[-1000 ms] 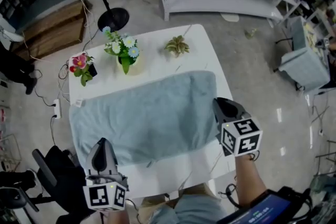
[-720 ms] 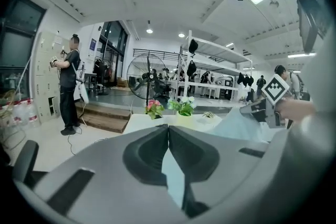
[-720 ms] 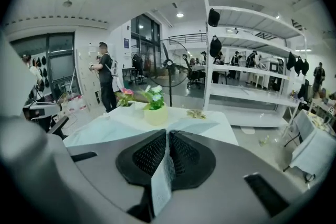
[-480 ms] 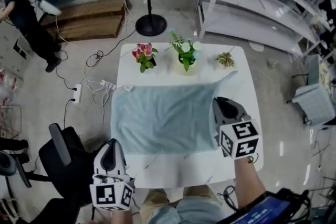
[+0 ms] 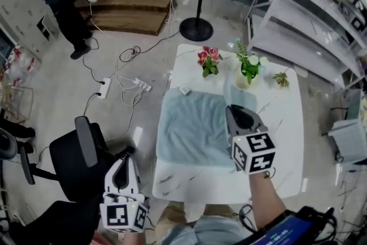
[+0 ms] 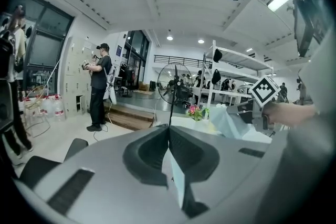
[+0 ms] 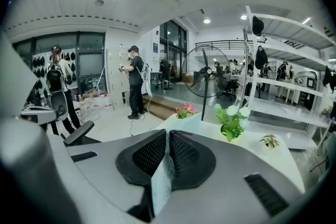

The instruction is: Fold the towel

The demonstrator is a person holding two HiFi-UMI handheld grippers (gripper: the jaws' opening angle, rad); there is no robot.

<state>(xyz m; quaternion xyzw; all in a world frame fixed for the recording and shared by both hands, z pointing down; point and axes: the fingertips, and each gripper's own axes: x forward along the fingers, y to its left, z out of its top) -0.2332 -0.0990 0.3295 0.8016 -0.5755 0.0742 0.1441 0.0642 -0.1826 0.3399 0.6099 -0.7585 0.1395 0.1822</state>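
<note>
Nearest, low left in head view: left gripper, out past the table's left edge, above a black office chair. Jaws pressed together on a thin pale-blue strip of towel, as seen in left gripper view.

Next, right of centre: right gripper, raised over the towel's right part. Jaws likewise closed on a narrow fold of towel; one corner lifted off the surface toward it.

Rest of towel flat on white table, left half of the tabletop, with bare table to the right and front.

Along far table edge: pink flowers, white flowers in pot, small green plant.

Beyond, on floor: power strip, fan stand. White shelving at right. Person standing far left.
</note>
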